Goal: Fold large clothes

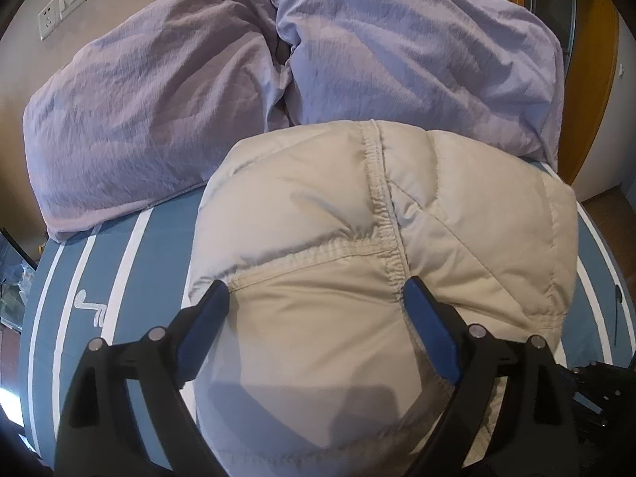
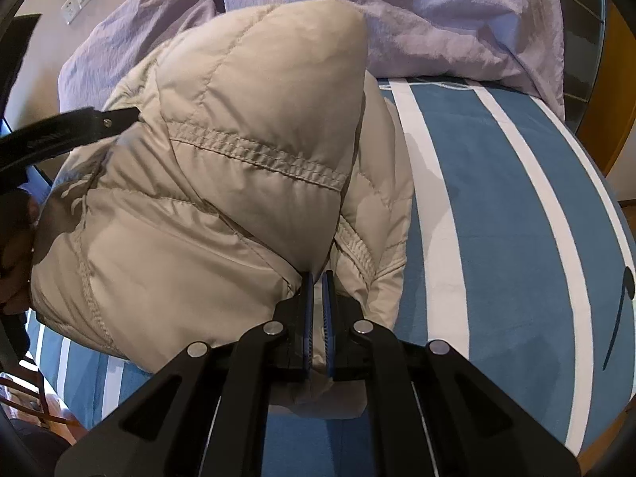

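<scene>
On the striped bed [image 1: 159, 246], a puffy beige quilted jacket [image 1: 338, 238] lies bunched.

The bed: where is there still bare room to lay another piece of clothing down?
Bare striped sheet lies right of the beige down jacket, up to the bed's edge. A narrower strip lies on its left. The head is crowded with lilac pillows.

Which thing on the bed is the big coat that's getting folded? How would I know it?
Find the blue bed sheet with white stripes. On it, in front of the crumpled lilac bedding, lies the puffy beige coat. It is the only cream, quilted thing with stitched seams, and the right gripper pinches its edge.
</scene>
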The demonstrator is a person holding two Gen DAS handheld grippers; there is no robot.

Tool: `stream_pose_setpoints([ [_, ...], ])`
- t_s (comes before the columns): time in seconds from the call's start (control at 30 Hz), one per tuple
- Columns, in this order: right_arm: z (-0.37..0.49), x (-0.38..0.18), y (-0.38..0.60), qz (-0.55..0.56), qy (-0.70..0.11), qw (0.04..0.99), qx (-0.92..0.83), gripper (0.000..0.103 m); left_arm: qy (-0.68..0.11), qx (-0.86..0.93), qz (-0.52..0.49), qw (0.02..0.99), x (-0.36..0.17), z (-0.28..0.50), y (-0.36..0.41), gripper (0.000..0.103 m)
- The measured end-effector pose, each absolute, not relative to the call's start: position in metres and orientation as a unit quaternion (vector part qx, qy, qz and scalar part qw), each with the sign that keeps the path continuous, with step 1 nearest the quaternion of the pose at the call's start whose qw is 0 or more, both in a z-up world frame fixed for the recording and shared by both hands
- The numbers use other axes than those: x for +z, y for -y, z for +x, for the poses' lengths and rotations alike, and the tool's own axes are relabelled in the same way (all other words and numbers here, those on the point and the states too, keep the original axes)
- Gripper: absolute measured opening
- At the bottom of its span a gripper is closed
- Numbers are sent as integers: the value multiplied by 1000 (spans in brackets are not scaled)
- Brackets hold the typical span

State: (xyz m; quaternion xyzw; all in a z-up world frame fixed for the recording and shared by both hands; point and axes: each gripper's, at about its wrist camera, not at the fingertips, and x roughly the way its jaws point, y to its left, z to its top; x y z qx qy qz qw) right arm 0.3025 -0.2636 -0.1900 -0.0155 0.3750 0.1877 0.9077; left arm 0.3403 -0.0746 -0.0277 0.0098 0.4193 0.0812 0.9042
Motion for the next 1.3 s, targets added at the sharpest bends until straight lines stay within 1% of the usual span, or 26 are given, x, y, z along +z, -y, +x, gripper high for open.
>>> stream_pose_setpoints([
  [0.23,301,-172,272,-9,-363,913,187,6,-422,88,12,902,-39,346,73,89],
  [0.5,309,-129,274,6,-315,926,208,7,-416,93,15,904,-45,348,75,89],
  [0.57,314,-121,269,8,-307,927,216,13,-416,92,14,905,-46,348,75,89],
  [0.63,320,-115,263,7,-301,928,220,27,-414,92,15,905,-46,348,75,89],
  [0.97,348,-97,233,-6,-283,932,228,27,-413,90,12,906,-47,348,74,89],
  [1.3,374,-128,227,-28,-321,926,197,27,-409,86,4,909,-46,346,74,89],
])
